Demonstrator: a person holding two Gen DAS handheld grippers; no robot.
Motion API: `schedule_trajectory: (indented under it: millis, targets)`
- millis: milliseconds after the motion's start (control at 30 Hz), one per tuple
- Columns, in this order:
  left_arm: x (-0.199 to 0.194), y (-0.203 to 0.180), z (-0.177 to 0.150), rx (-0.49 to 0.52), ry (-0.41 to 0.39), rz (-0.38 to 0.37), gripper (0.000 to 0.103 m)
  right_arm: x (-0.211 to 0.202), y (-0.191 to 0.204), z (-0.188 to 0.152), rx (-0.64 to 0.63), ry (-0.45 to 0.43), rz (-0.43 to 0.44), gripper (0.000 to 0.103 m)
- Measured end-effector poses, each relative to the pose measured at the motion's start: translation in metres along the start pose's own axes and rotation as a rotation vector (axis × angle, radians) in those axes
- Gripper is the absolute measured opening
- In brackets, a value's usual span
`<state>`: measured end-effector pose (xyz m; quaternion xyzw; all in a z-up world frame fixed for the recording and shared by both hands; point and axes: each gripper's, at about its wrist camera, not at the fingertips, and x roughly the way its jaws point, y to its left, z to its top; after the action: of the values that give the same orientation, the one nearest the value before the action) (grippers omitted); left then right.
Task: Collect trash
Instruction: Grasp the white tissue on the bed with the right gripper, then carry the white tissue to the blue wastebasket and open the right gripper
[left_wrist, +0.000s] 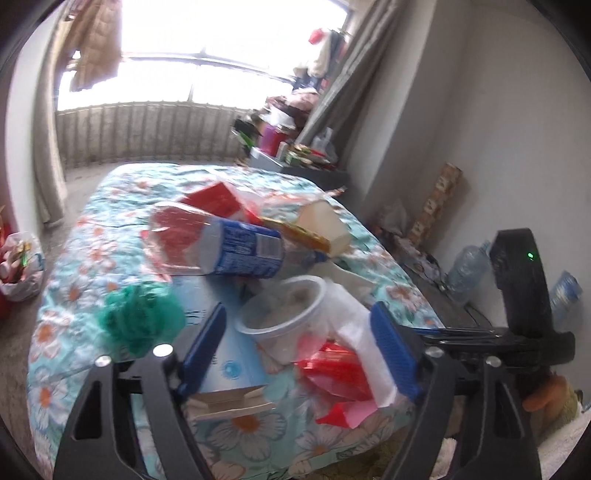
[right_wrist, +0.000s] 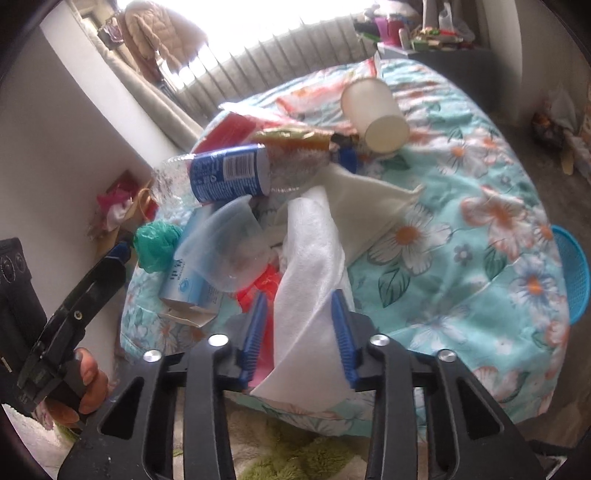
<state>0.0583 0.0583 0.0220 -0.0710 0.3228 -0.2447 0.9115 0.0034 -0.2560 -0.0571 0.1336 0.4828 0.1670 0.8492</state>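
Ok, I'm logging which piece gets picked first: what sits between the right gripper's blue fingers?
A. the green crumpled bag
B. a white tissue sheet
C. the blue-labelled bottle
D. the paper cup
B: in the right wrist view the white tissue runs down between the right gripper fingers.

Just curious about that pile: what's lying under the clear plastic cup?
The clear plastic cup rests partly on a light blue carton, with red wrapper showing beside its base. Whatever lies deeper is covered by the white tissue.
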Motion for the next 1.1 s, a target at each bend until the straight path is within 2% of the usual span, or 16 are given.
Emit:
schedule_trajectory:
  millis: [33,133,233,333,400,500,767,900,1100]
  targets:
    - [0.008,-0.001,0.002,0.011,0.026,-0.024,0.068,0.003,-0.002,0.001,0.009,0.017,0.009,0.011]
    - [0.026,-0.004,0.007,0.033,0.093,-0.056,0.059,0.008,-0.007,0.000,0.032,0.038,0.048,0.003]
    - [0.043,-0.008,0.014,0.081,0.142,-0.051,0.050,0.006,-0.012,0.001,0.041,0.027,0.063,0.000]
    - [0.052,-0.010,0.016,0.104,0.178,-0.064,0.035,-0.002,-0.018,0.002,0.053,0.006,0.103,0.000]
    - [0.059,-0.011,0.018,0.118,0.206,-0.070,0.016,-0.009,-0.023,0.005,0.061,-0.019,0.120,0.000]
    - [0.063,-0.013,0.018,0.137,0.209,-0.073,0.006,-0.023,-0.032,0.014,0.090,-0.064,0.172,0.000]
    - [0.045,-0.024,0.036,0.168,0.126,-0.082,0.004,-0.062,-0.050,0.032,0.136,-0.199,0.282,0.000]
    - [0.031,-0.033,0.049,0.177,0.084,-0.096,0.004,-0.081,-0.055,0.036,0.141,-0.269,0.299,0.000]
    - [0.020,-0.051,0.073,0.181,0.022,-0.137,0.004,-0.104,-0.078,0.033,0.188,-0.352,0.278,0.000]
